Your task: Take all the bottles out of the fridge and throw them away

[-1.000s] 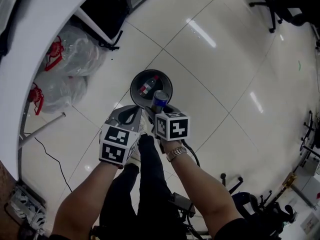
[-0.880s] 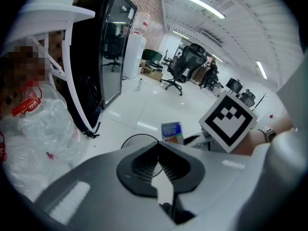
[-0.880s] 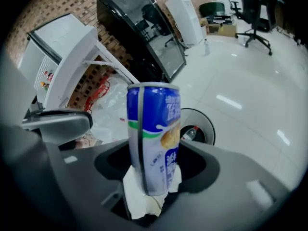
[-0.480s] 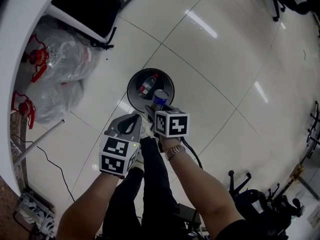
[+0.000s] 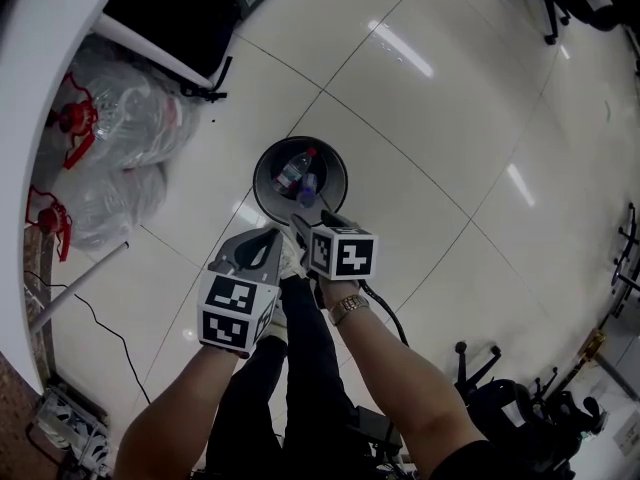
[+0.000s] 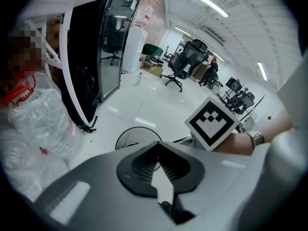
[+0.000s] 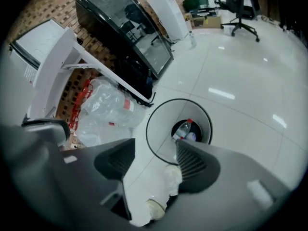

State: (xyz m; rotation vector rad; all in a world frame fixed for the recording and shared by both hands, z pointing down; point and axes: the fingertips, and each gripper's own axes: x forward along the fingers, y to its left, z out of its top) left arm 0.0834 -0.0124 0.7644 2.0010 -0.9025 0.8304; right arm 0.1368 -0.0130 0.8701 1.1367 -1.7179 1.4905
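Note:
A round black waste bin (image 5: 262,168) stands on the white tile floor just ahead of both grippers. In it lie a clear bottle with a red cap (image 5: 292,171) and a blue can (image 5: 307,189). My right gripper (image 5: 306,226) hangs over the bin's near rim, open, with nothing between its fingers. In the right gripper view the bin (image 7: 154,114), the bottle (image 7: 183,128) and the can (image 7: 192,136) show between the spread jaws of the right gripper (image 7: 155,148). My left gripper (image 5: 264,246) is beside it on the left, shut and empty; its tips meet in the left gripper view (image 6: 157,146).
Clear plastic bags with red print (image 5: 120,118) lie under a white table (image 5: 40,58) at the left. A black glass-door fridge (image 7: 130,37) stands behind them. A cable (image 5: 100,313) runs on the floor. Office chairs (image 5: 540,8) stand far right.
The blue can that stood in the right gripper's jaws over the bin is out of them and lies in the bin. Both grippers have sunk a little.

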